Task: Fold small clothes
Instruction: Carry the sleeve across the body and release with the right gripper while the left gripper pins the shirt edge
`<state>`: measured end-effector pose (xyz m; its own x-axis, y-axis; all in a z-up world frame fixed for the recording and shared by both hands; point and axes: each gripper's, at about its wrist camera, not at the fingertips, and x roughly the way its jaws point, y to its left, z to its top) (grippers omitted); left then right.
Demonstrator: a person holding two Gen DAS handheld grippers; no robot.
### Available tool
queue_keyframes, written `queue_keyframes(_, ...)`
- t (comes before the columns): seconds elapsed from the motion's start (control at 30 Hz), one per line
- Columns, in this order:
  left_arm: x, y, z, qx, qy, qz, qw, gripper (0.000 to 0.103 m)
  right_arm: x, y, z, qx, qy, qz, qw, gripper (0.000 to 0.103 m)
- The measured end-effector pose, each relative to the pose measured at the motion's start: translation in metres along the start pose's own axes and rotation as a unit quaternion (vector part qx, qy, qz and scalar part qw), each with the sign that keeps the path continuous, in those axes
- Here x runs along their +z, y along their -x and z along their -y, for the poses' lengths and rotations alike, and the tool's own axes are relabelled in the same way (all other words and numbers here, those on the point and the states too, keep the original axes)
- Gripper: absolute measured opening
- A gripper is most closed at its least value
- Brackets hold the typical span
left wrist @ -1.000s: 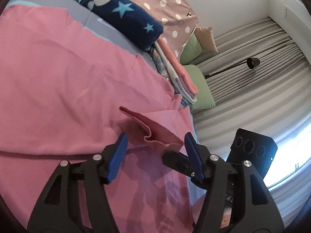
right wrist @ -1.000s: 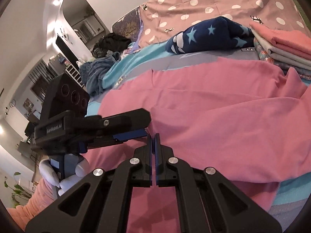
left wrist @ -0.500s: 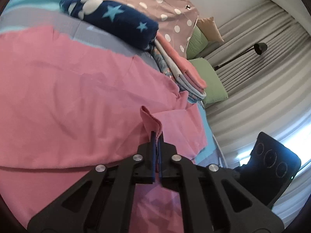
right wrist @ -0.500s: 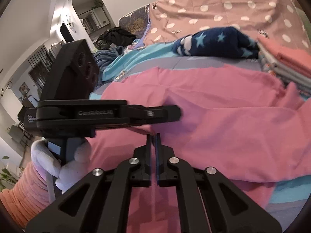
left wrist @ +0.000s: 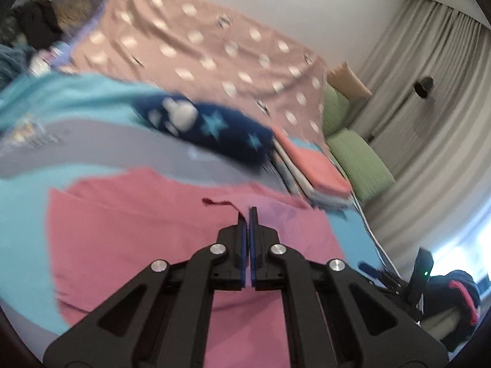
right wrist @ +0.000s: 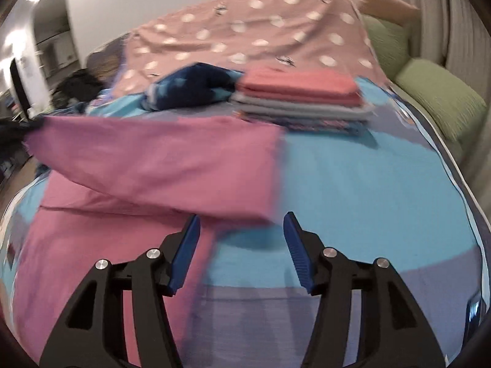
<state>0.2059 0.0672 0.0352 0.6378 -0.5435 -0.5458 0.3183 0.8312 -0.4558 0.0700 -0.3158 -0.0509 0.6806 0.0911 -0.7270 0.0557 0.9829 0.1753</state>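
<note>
Pink cloth (right wrist: 159, 165) spread across centre and lower left of right view, on bed (right wrist: 353, 184); one edge lifted. Looks soft, light, limp; best pinched at hem or corner. Left tongs (left wrist: 248, 214) clamped on pink cloth edge. Right tongs (right wrist: 241, 224) opening, nothing between pads, near free corner. Motion blur; folded stack (right wrist: 300, 98) upper centre, lower layers indistinct.

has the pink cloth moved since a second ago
Yes. The left gripper, shut on an edge of the pink cloth, has lifted that part off the bed and folded it over, away from the folded stack, baring blue bedsheet beside it.
</note>
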Motion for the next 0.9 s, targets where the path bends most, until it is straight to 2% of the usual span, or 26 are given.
queue_keyframes(0.13, 0.008, 0.034, -0.023, 0.044, 0.001, 0.031, 0.9986, 0.001, -0.004, -0.018, -0.007, -0.004, 0.013, -0.026, 1.0, 0.057)
queue_keyframes(0.23, 0.005, 0.047, -0.043, 0.065, 0.017, 0.037, 0.9971, 0.001, -0.004, -0.028, -0.019, -0.002, 0.029, -0.034, 0.999, 0.057)
queue_keyframes(0.37, -0.004, 0.049, -0.07, 0.062, 0.052, 0.026, 0.9963, 0.001, 0.0, -0.034, -0.031, -0.007, 0.039, -0.036, 0.999, 0.057)
queue_keyframes(0.47, -0.005, 0.046, -0.076, 0.046, 0.074, 0.021, 0.996, 0.001, 0.003, -0.025, -0.044, -0.009, 0.041, -0.028, 0.999, 0.057)
queue_keyframes(0.53, -0.001, 0.044, -0.069, 0.034, 0.072, 0.021, 0.9966, 0.001, 0.001, -0.013, -0.059, 0.049, 0.056, -0.023, 0.997, 0.054)
queue_keyframes(0.6, 0.006, 0.044, -0.058, 0.029, 0.061, 0.025, 0.9974, 0.001, -0.002, -0.011, -0.078, 0.107, 0.077, -0.039, 0.991, 0.038)
queue_keyframes(0.67, 0.019, 0.044, -0.041, 0.017, 0.051, 0.03, 0.9981, 0.001, -0.001, -0.02, -0.101, 0.145, 0.094, -0.057, 0.983, 0.019)
queue_keyframes(0.73, 0.033, 0.044, -0.022, 0.004, 0.044, 0.033, 0.9985, 0.001, 0.006, -0.034, -0.116, 0.169, 0.09, -0.061, 0.98, 0.015)
queue_keyframes(0.83, 0.052, 0.049, 0.011, -0.016, 0.029, 0.042, 0.9986, 0.001, 0.019, -0.062, -0.137, 0.2, 0.074, -0.082, 0.973, 0.015)
queue_keyframes(0.87, 0.058, 0.053, 0.025, -0.024, 0.019, 0.048, 0.9984, 0.001, 0.023, -0.073, -0.143, 0.199, 0.067, -0.089, 0.974, 0.015)
queue_keyframes(0.9, 0.064, 0.058, 0.039, -0.028, 0.006, 0.056, 0.998, 0.001, 0.027, -0.077, -0.146, 0.177, 0.069, -0.086, 0.978, 0.015)
